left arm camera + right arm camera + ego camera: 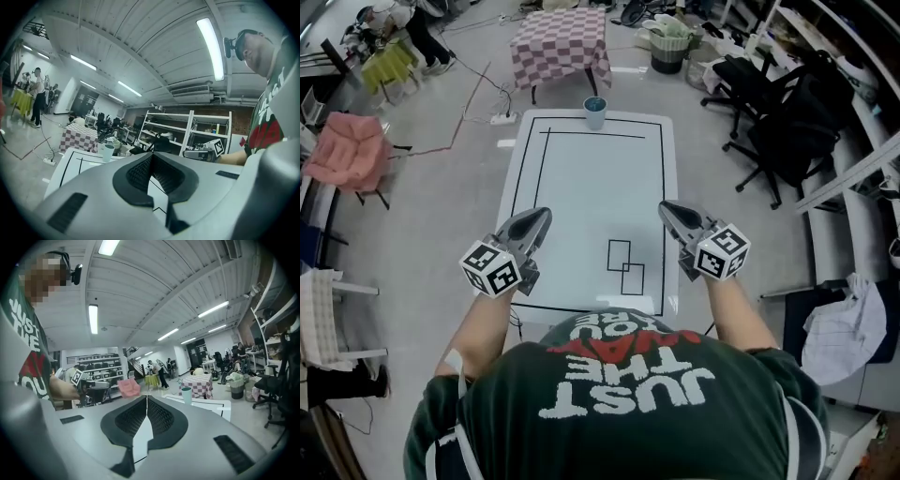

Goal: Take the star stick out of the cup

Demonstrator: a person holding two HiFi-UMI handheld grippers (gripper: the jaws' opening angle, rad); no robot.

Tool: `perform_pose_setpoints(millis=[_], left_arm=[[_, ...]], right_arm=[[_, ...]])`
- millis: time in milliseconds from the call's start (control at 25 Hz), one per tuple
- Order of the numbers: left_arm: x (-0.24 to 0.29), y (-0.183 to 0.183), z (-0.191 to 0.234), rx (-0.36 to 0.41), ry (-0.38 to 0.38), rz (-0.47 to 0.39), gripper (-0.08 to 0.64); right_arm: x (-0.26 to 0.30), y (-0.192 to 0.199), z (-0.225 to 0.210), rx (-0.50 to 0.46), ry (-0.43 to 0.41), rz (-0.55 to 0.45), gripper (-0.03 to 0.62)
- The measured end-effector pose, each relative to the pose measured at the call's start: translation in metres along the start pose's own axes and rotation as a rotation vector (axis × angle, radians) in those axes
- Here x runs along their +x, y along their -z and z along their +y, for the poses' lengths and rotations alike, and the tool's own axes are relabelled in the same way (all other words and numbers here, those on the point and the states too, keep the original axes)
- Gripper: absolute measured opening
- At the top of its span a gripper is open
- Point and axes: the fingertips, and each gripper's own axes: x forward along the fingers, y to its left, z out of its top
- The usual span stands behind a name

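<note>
A pale blue-green cup (594,112) stands at the middle of the far edge of the white table (581,178). It also shows small in the left gripper view as the cup (108,152) and in the right gripper view as the cup (186,394). The star stick is too small to make out. My left gripper (541,217) hovers over the table's near left part, jaws shut and empty. My right gripper (667,208) hovers over the near right part, also shut and empty. Both are far from the cup. Up close, the left gripper (151,157) and the right gripper (146,398) have their pads pressed together.
Black lines frame the tabletop, with two small overlapping rectangles (625,265) near the front. Beyond the table stand a checkered-cloth table (561,47) and a bin (667,47). Black office chairs (769,122) are at the right, a pink chair (352,150) at the left, a power strip (502,118) on the floor.
</note>
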Motion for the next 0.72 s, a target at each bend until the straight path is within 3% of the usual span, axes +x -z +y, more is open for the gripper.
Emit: perform_pose_setpoints(millis=[440,600,720], left_arm=[[0.049,-0.002,0.088,0.013,-0.033,-0.015,0.009],[0.074,0.009,0.129,-0.008,-0.052,-0.012,0.009],[0.097,0.021,0.16,-0.042,-0.061,-0.017,0.009]], right_arm=[[0.117,-0.019,-0.084,-0.156,0.02,0.082,0.037],[0.172,-0.009,-0.129,-0.166,0.033,0.108,0.105],[0.212,-0.001,-0.166,-0.172,0.06,0.119,0.114]])
